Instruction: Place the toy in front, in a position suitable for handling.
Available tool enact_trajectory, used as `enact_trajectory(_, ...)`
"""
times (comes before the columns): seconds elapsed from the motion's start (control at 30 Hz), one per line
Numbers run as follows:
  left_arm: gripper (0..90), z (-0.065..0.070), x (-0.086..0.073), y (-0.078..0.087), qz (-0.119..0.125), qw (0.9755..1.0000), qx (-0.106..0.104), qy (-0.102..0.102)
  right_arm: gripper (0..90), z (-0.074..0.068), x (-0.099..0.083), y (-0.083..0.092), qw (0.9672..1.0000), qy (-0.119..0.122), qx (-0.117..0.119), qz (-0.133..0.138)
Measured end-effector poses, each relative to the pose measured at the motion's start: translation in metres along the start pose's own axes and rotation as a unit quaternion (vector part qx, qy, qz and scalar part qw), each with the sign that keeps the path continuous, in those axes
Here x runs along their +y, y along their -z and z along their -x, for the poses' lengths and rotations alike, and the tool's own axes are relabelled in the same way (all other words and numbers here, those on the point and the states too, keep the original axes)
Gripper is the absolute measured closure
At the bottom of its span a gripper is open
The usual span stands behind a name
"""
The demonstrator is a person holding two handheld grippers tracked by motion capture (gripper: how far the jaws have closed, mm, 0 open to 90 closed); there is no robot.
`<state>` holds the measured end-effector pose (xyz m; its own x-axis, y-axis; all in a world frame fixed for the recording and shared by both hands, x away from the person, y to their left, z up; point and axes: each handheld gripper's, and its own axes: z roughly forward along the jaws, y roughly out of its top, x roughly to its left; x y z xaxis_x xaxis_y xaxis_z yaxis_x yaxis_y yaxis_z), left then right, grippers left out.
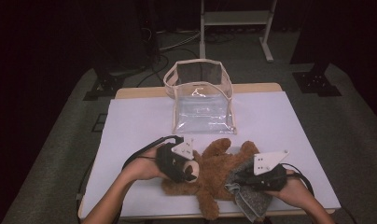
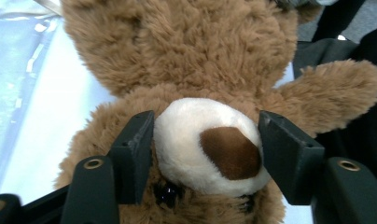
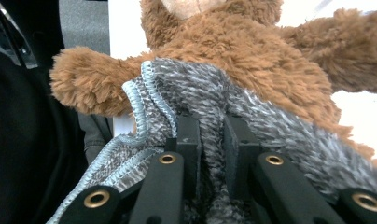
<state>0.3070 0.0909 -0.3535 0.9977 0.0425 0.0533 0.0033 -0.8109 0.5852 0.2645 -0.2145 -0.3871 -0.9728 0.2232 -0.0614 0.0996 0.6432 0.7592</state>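
- the teddy bear (image 1: 214, 175) lies on its back near the front edge of the table (image 1: 130, 126), head toward the person's left, with one leg reaching just over that edge.
- the left gripper (image 2: 206, 154) sits over the bear's face, its jaws on either side of the pale snout (image 2: 210, 149) and touching it; i judge it closed on the snout, holding the head steady.
- the right gripper (image 3: 213, 140) is clamped on a fold of the grey cloth (image 3: 252, 107), pinched tight between its jaws.
- the cloth drapes over the bear's belly on the side away from its head, with its blue-stitched hem (image 3: 147, 100) lying against one of the bear's arms (image 3: 84, 88).
- as i read it, the job is dressing or wrapping the bear in the cloth; it looks barely begun, since the cloth only rests on top and goes around no limb.
- left to do: work the cloth around the body, and possibly move the bear to the clear bag (image 1: 201, 100), which stands open behind the bear.
- room: bare table lies between the bear and the bag, and to the bear's left; toward the person the edge is close, so the bear could slip off if pulled that way.
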Motion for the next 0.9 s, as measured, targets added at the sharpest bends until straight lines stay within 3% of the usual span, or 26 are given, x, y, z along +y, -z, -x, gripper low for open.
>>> enact_trajectory(0.1, 40.0, 0.005, -0.004, 0.0, 0.001, 1.0, 0.001, 0.004, 79.4, 0.002, 0.0, 0.01, 1.0, -0.003, 0.001, 0.001)
enact_trajectory(0.23, 40.7, 0.012, -0.004, -0.003, -0.008, 0.9999, 0.002, -0.007, 79.5, 0.005, 0.013, 0.022, 0.9999, 0.006, -0.012, 0.004)
enact_trajectory(0.33, 40.8, 0.017, 0.0, -0.003, -0.026, 0.9994, 0.012, -0.021, 79.5, 0.01, 0.029, 0.018, 0.9997, 0.021, -0.009, -0.003)
enact_trajectory(0.43, 41.0, 0.021, -0.001, -0.004, -0.028, 0.9992, 0.018, -0.023, 79.5, 0.014, 0.034, 0.007, 0.9994, 0.031, -0.001, -0.017)
enact_trajectory(0.53, 41.2, 0.022, -0.004, -0.003, -0.02, 0.9994, 0.017, -0.02, 79.5, 0.015, 0.025, 0.01, 0.9998, 0.018, 0.001, -0.013)
enact_trajectory(0.67, 41.2, 0.022, -0.004, -0.003, -0.019, 0.9995, 0.018, -0.019, 79.6, 0.016, -0.002, 0.021, 0.9988, -0.006, -0.023, -0.043)
enact_trajectory(0.77, 41.1, 0.023, -0.004, -0.004, -0.021, 0.9994, 0.018, -0.02, 79.6, 0.019, -0.02, 0.033, 0.9978, -0.034, -0.032, -0.047)
enact_trajectory(0.9, 41.1, 0.023, -0.003, -0.004, -0.023, 0.9994, 0.017, -0.019, 79.6, 0.019, -0.01, 0.049, 0.9983, -0.026, -0.046, -0.025)
